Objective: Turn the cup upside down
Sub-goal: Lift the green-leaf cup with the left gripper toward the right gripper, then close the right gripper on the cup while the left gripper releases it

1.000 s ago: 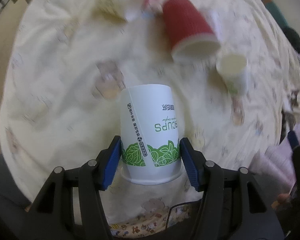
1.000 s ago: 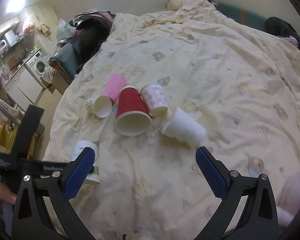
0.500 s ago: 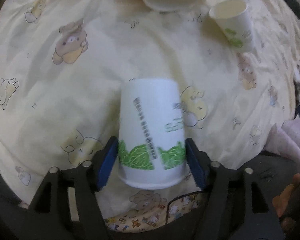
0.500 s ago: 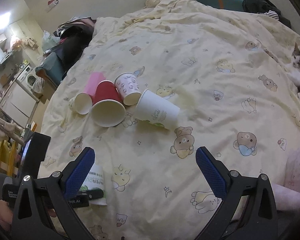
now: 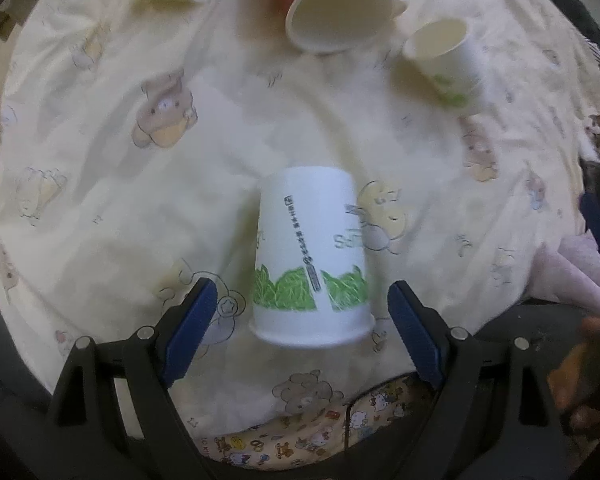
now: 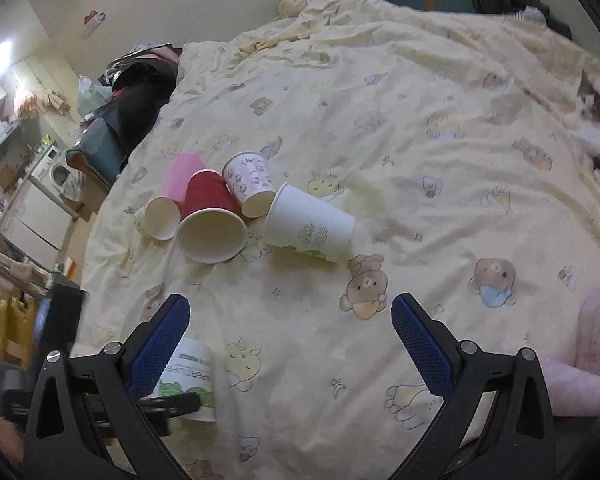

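Note:
A white paper cup with green leaf print (image 5: 310, 256) stands upside down on the yellow bedspread (image 5: 100, 200), rim down. My left gripper (image 5: 302, 316) is open, its blue pads apart from the cup on both sides. The same cup shows in the right wrist view (image 6: 190, 380), low at the left behind my right gripper's left finger. My right gripper (image 6: 290, 344) is open and empty above the bedspread (image 6: 420, 140).
Several cups lie on their sides in a cluster: a red one (image 6: 212, 216), a pink one (image 6: 172, 196), a patterned one (image 6: 250, 184) and a white one with green print (image 6: 310, 226). A pink cloth (image 6: 596, 344) lies at the right. Room furniture stands left of the bed.
My left gripper has opened and let go of the upside-down cup, which now stands on the bedspread. The right gripper stays open and has shifted slightly.

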